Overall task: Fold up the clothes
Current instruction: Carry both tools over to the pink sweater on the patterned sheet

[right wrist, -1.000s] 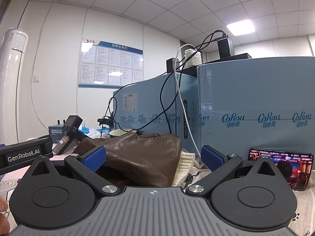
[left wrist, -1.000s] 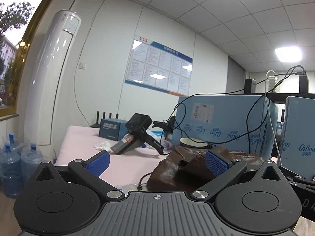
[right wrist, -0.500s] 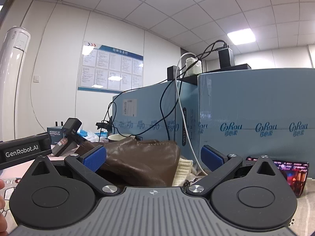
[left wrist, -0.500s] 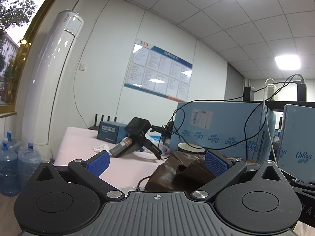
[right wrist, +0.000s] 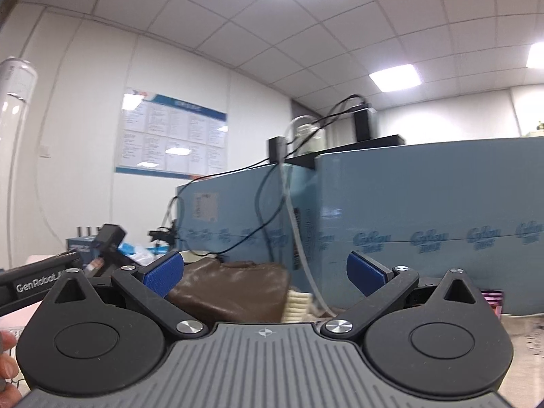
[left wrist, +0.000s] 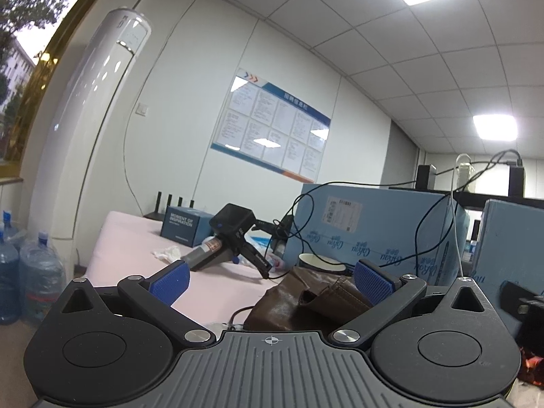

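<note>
Pink table (left wrist: 136,238) carries the brown jacket (left wrist: 306,302); your left gripper (left wrist: 272,280) and right gripper (right wrist: 265,268) hold fingers spread, empty.

Right hand-held gripper (right wrist: 263,277) spread wide, brown jacket (right wrist: 231,289) beyond

Brown leather garment (left wrist: 306,302) with cream ribbed knit (right wrist: 297,307), pink table (left wrist: 136,241), light-blue boxes (right wrist: 425,224).

brown jacket (left wrist: 306,301) lower part hidden behind claw body, poster (right wrist: 171,141) text blurred
</note>
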Tool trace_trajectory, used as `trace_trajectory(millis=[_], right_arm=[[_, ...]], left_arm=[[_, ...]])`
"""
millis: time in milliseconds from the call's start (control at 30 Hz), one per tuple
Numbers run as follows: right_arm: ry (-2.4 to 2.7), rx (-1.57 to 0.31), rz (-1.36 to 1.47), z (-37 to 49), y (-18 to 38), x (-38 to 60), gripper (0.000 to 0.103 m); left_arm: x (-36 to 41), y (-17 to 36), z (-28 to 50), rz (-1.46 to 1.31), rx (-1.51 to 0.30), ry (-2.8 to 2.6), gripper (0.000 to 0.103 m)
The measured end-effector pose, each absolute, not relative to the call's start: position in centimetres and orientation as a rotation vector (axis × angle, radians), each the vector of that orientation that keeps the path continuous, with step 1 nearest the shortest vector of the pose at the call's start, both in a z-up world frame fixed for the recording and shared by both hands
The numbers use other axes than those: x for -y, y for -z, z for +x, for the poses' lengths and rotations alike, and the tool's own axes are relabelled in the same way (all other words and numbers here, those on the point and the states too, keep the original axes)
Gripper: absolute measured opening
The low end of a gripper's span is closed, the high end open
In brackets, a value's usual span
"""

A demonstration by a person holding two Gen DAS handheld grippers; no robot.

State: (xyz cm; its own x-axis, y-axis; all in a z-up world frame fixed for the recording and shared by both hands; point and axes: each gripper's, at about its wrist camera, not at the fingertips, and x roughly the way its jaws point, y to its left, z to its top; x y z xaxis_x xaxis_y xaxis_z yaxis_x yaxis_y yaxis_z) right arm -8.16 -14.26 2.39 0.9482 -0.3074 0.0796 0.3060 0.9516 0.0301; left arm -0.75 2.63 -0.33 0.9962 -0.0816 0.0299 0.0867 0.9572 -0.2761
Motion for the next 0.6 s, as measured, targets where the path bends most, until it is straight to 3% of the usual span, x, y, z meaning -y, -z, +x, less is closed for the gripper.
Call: trace_trajectory(millis=[600], right_arm=[[0.724, 0.173, 0.109, -24.9, -5.1, 14.6, 0.103]], left_arm=[[-5.3, -3.1, -5.2, -0.324, 0.133, 0.46, 0.103]])
